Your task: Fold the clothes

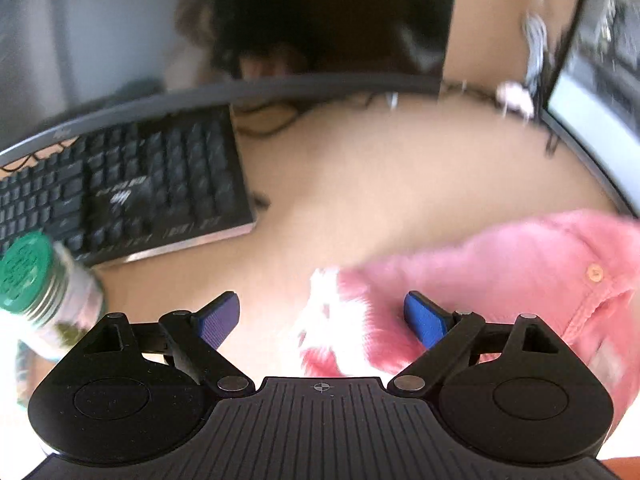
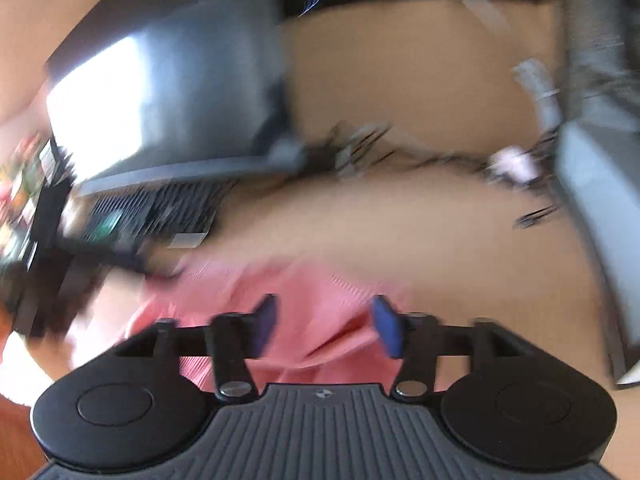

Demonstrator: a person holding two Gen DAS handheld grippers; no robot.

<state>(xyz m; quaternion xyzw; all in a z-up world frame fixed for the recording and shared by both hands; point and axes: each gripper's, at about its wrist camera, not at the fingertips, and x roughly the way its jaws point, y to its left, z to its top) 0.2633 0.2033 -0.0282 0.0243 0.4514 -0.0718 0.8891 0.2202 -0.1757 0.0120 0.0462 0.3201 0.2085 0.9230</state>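
Observation:
A pink shirt (image 1: 500, 276) with a button and a white patch lies on the tan desk (image 1: 380, 184) at the lower right of the left wrist view. My left gripper (image 1: 322, 316) is open above the shirt's left edge, holding nothing. In the blurred right wrist view the pink shirt (image 2: 320, 300) lies under my right gripper (image 2: 324, 322), which is open with the cloth showing between its blue pads.
A black keyboard (image 1: 132, 188) lies at the left below a monitor (image 1: 200, 40). A jar with a green lid (image 1: 36, 280) stands at the left edge. Cables (image 1: 528, 60) and a second screen (image 1: 600, 80) are at the right. The monitor (image 2: 160, 100) also shows in the right wrist view.

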